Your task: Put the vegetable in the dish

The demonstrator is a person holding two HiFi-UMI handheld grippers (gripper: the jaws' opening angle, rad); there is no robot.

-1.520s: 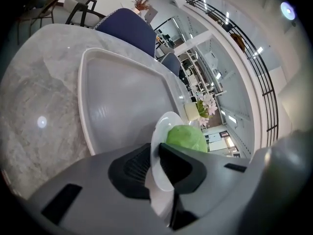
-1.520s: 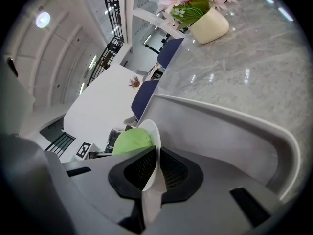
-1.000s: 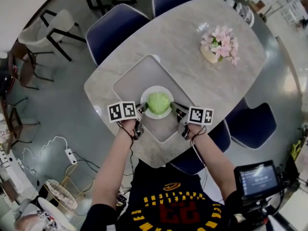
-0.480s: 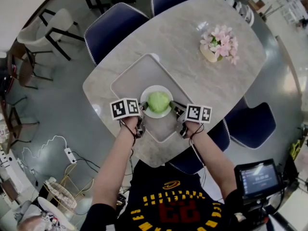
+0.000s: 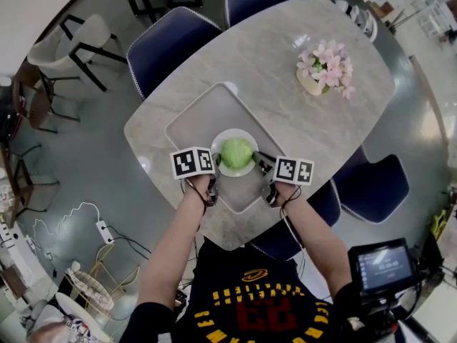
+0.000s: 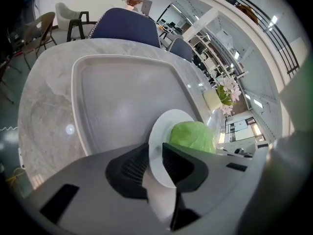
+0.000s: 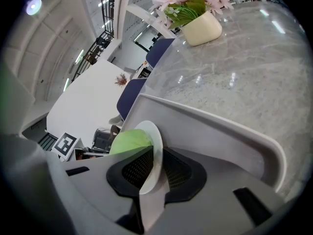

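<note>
Resting in the white dish (image 5: 223, 137) mid-frame, the vegetable (image 5: 236, 151) seems placed; left hand-held gripper (image 6: 154, 153) and right hand-held gripper (image 7: 157, 163) each pinch its rim.

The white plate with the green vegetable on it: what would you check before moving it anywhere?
1. Vegetable sits mid-plate, away from the rim: ok.
2. Left gripper clamped on the plate's rim: ok.
3. Right gripper clamped on the opposite rim: ok.
4. Plate lies within the tray: ok.
5. Flower pot stands far across the table, out of the way: ok.
6. Plate resting on the tray or lifted off it: cannot tell.
</note>
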